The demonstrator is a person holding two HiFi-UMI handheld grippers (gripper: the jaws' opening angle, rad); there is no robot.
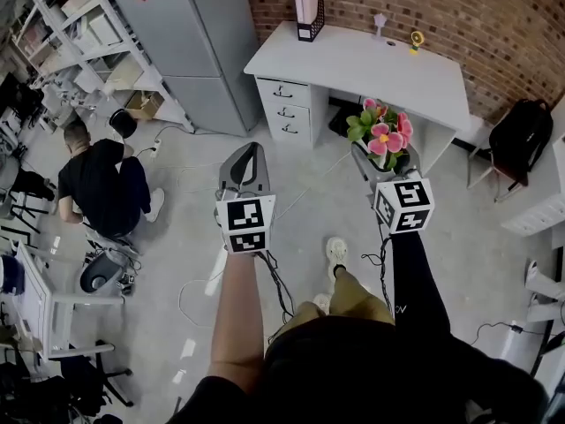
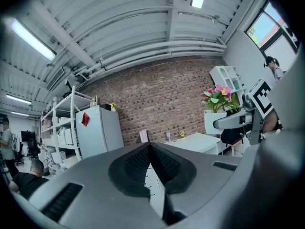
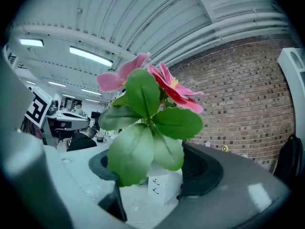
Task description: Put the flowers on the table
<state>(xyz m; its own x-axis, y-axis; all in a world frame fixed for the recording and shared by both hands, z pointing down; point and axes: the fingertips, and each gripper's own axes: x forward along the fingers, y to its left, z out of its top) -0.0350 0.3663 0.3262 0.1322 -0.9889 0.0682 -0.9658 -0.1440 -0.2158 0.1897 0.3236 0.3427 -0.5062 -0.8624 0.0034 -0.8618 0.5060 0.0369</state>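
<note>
The floor (image 1: 291, 193) is pale grey and takes up most of the head view. A red brick wall (image 1: 441, 7) stands behind a white desk with three drawers, whose tabletop (image 1: 371, 64) carries a file holder (image 1: 309, 11) at its left rear corner and two small items near the wall. A grey cabinet (image 1: 203, 42) stands to the left of the desk. A person (image 1: 101, 184) in dark clothing crouches on the floor at far left.

The right gripper (image 1: 381, 162) points level, with its fingers (image 3: 202, 168) set wide and clamped on the flowers (image 1: 381, 133). The flowers are therefore in the air over the floor, in front of the desk and not on the tabletop. The left gripper (image 1: 247, 162) also points level. Its fingers (image 2: 164, 163) are pressed together with nothing between them.

The flowers consist of:
- pink petals, deeper red toward the centre, with a yellow middle (image 3: 174, 82);
- broad, rounded green leaves (image 3: 143, 142) that spread below the blooms and cover much of the gap between the right fingers;
- a white, square-sided pot (image 2: 212, 123), visible in the left gripper view beside the right gripper.
</note>
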